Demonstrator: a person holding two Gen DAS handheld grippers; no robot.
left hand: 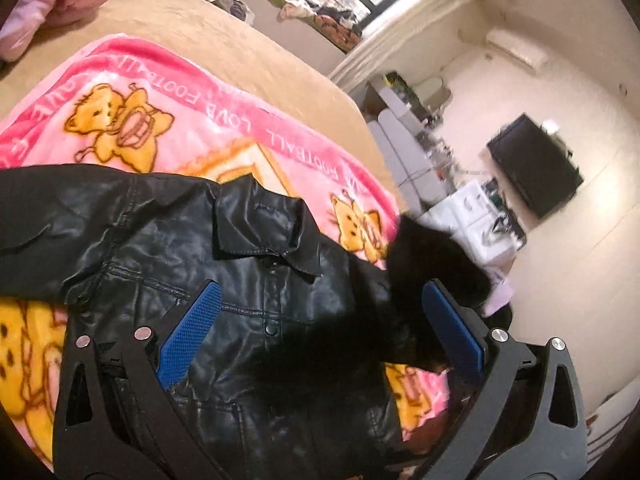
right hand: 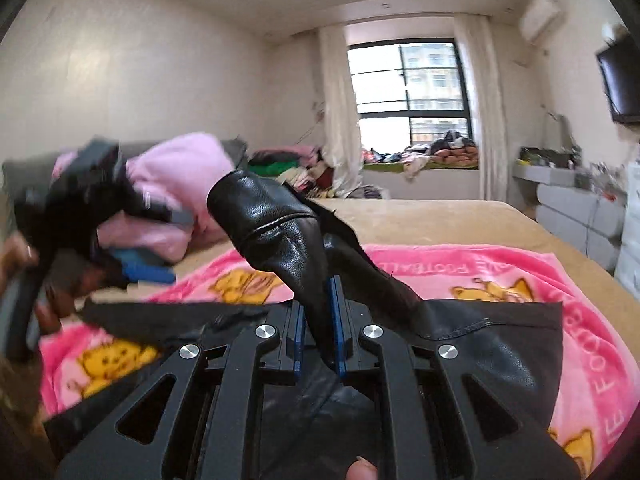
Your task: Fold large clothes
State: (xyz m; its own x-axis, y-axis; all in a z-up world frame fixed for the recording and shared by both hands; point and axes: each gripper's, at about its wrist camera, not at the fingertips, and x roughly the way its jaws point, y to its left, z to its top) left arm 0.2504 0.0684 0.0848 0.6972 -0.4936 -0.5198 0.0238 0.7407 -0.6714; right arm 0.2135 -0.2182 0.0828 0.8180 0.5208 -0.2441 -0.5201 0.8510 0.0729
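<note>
A black leather jacket lies front up on a pink cartoon blanket on the bed. My left gripper is open above the jacket's front, its blue pads wide apart; a blurred black sleeve hangs by the right pad. In the right wrist view my right gripper is shut on the jacket's sleeve, which stands up above the fingers. The left gripper shows blurred at the left there.
The tan bed carries a pink garment near the headboard. Piles of clothes lie on the window seat. A grey cabinet and a wall TV stand to the right of the bed.
</note>
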